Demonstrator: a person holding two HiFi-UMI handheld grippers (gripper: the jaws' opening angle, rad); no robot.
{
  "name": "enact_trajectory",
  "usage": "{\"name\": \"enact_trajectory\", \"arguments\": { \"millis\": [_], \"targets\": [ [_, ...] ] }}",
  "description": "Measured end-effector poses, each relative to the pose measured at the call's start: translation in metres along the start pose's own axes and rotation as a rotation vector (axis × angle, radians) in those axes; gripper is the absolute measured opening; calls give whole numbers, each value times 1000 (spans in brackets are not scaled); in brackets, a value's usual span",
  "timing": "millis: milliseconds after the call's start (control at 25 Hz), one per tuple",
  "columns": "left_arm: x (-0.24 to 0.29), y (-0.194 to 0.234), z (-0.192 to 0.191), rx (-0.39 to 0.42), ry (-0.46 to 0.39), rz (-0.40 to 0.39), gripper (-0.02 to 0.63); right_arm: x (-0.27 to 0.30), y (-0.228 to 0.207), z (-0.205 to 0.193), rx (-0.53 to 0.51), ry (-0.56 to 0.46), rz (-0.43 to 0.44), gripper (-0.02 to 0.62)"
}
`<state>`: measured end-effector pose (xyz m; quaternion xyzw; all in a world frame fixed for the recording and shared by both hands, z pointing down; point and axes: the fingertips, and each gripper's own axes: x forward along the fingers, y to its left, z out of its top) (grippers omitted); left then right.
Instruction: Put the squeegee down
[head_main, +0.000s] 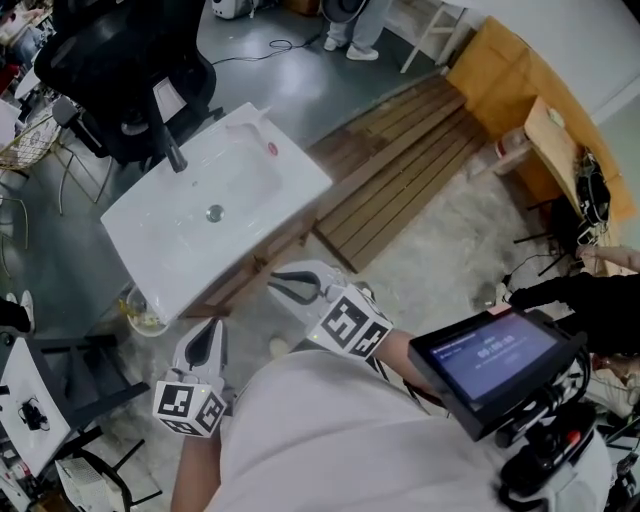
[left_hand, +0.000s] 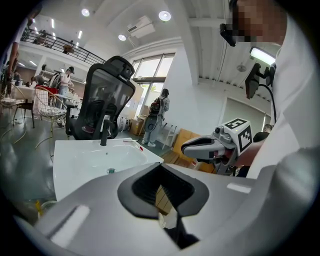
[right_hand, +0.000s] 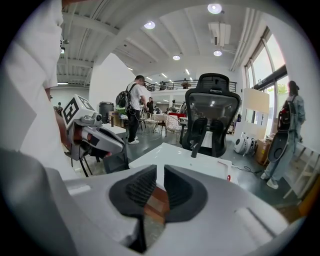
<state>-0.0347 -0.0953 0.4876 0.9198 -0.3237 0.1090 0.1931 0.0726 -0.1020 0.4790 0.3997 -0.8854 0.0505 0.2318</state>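
White sink (head_main: 160, 232) with black faucet (head_main: 173, 152) stands ahead, office chair (head_main: 120, 70) behind; left tongs (head_main: 213, 328) and right tongs (head_main: 278, 283) closed, seemingly empty.

On sink (head_main: 140, 235) rim, red-tipped item (head_main: 269, 149) too small to identify, maybe tube; bystander (head_main: 354, 28) cut off above legs.

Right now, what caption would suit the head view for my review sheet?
Left gripper and right gripper, both empty, held short of a white sink with a black faucet.
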Motion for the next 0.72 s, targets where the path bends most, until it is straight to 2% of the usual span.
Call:
{"name": "enact_trajectory", "arguments": {
  "millis": [160,480,720],
  "targets": [
    [1,2,0,-2,2,-1,8,-1,-3,-4,2,27,-8,48],
    [7,5,-5,-4,14,-16,7,-3,-11,-3,-8,15,-39,48],
    [54,0,-2,9,33,-20,7,-11,-60,-29,14,34,-60,48]
  ]
}}
